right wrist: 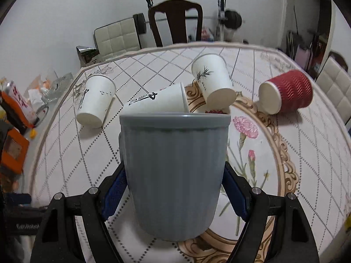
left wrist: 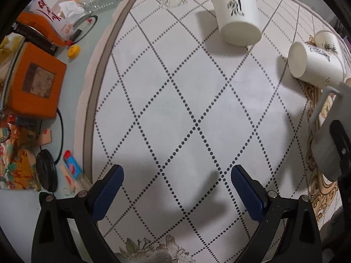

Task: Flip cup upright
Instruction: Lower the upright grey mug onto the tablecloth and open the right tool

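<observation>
A: Left wrist view?
B: The left gripper (left wrist: 177, 194) hangs with fingers spread wide over the dotted-diamond patterned tablecloth (left wrist: 175, 100), nothing between them.
A: Right wrist view?
B: The right gripper (right wrist: 175, 194) clamps the ribbed grey plastic cup (right wrist: 174, 175), rim up, above the tablecloth; white paper cups (right wrist: 95, 100) lie tipped beyond.

Grey cup (right wrist: 175, 173) between fingers (right wrist: 114, 195), paper cups (right wrist: 214, 83) lying behind.

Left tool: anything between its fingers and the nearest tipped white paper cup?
Nothing. In the left wrist view, only bare tablecloth runs from the open left tool to the white paper cup lying on its side.
</observation>
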### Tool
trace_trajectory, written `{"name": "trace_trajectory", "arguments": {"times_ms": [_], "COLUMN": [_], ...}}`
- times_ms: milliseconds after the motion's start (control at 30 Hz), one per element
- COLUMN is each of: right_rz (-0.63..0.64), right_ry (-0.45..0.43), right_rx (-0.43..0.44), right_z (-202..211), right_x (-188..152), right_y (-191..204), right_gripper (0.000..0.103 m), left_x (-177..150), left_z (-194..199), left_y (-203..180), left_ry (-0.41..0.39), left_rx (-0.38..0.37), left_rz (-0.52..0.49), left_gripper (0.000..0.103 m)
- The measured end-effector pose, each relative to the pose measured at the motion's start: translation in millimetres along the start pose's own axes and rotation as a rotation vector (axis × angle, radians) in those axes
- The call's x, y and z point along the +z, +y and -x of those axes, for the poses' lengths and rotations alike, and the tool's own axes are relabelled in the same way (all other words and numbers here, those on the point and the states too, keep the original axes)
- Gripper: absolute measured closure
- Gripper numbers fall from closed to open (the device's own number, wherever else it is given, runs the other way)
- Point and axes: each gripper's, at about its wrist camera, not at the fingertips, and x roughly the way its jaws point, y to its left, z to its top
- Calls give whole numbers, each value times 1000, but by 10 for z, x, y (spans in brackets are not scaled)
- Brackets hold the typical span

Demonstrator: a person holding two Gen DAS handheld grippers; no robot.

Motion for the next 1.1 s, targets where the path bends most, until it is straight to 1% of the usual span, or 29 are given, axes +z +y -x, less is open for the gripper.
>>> {"name": "trace_trajectory", "arguments": {"times_ms": [67,167,333,467,633,767,833,867,1100], "right_rz": [29,40,45,64,77,73,68,65,58], "right_ry": [-18,-11,46,75,94,120,124,123,125], "right_rx": [-5,-2,-3,-25,-46,-63,-69,-73,-108], "right_z": [36,114,177,221,422,674,848,935,1801], "right_x": [-60,-125,-214,-271,-286,-270,-255,-248,-137], "right_y": [36,51,54,73,60,10,-33,-57,-282], "right_gripper": [19,19,19,18,9,7,1,0,0], "left_x": [-16,-64,-225,-350,-508,-612,-686,-725,-1123], "left_z": [-33,-24,66,149,308,594,732,827,1611], "left_y": [11,23,11,-7,39,-55,-66,-93,-122], "left_ry": [-2,-8,-25,-47,-70,-99,-115,-126,-229], "left_rx": [3,4,-7,-17,-23,-31,-33,-31,-27], "left_rz": [-4,-18,-37,-50,-57,-58,-62,-64,-49], "left_gripper": [3,3,3,3,3,3,3,3,3]}}
